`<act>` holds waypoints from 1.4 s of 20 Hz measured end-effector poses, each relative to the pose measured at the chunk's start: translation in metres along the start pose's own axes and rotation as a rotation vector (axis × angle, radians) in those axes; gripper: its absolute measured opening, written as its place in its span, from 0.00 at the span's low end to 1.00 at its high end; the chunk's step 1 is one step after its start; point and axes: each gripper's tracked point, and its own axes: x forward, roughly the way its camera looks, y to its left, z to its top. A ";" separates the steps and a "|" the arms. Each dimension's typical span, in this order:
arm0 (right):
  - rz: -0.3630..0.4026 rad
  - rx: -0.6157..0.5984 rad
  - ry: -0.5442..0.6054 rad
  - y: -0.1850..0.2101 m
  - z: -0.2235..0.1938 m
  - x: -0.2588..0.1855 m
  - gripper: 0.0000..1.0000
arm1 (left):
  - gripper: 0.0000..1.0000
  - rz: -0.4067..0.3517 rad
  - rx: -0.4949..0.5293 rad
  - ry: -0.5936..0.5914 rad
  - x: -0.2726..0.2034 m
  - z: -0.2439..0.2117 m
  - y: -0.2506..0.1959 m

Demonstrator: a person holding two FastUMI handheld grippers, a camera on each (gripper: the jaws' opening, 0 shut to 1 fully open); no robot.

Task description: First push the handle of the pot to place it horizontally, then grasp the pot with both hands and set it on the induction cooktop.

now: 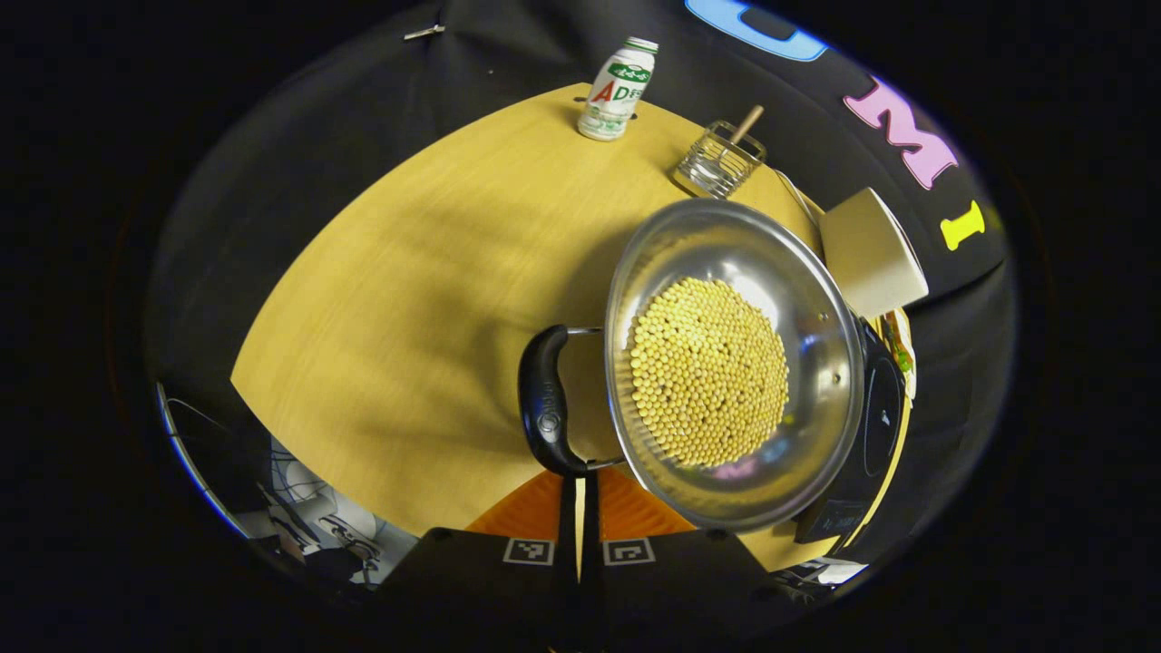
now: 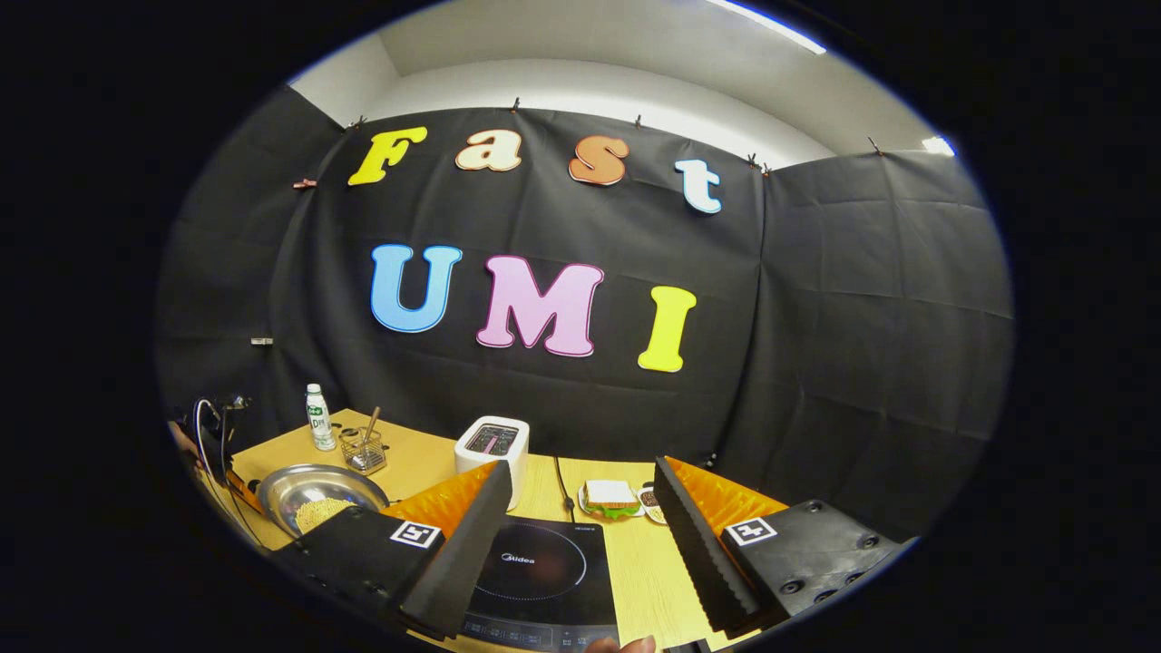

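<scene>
- Left gripper (image 1: 580,508): fingers nearly together, gap slim, at pot handle (image 1: 544,399); grip unclear.
- Pot (image 1: 816,363): round, shiny steel, bead-filled, overlapping cooktop (image 2: 544,567).
- Right gripper (image 2: 580,535): jaws wide, empty, over glossy cooktop.

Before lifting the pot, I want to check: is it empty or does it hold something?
Not empty. The pot holds a heap of small yellow round grains, perhaps soybeans, covering its bottom; the shiny upper wall stays bare.

You can read one brand name, "Midea", printed on the glass of the induction cooktop (image 2: 544,567), inside its cooking ring.
</scene>
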 end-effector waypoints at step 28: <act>0.131 -0.040 0.139 0.065 -0.043 0.028 0.98 | 0.05 0.283 0.335 -0.393 -0.031 0.102 0.048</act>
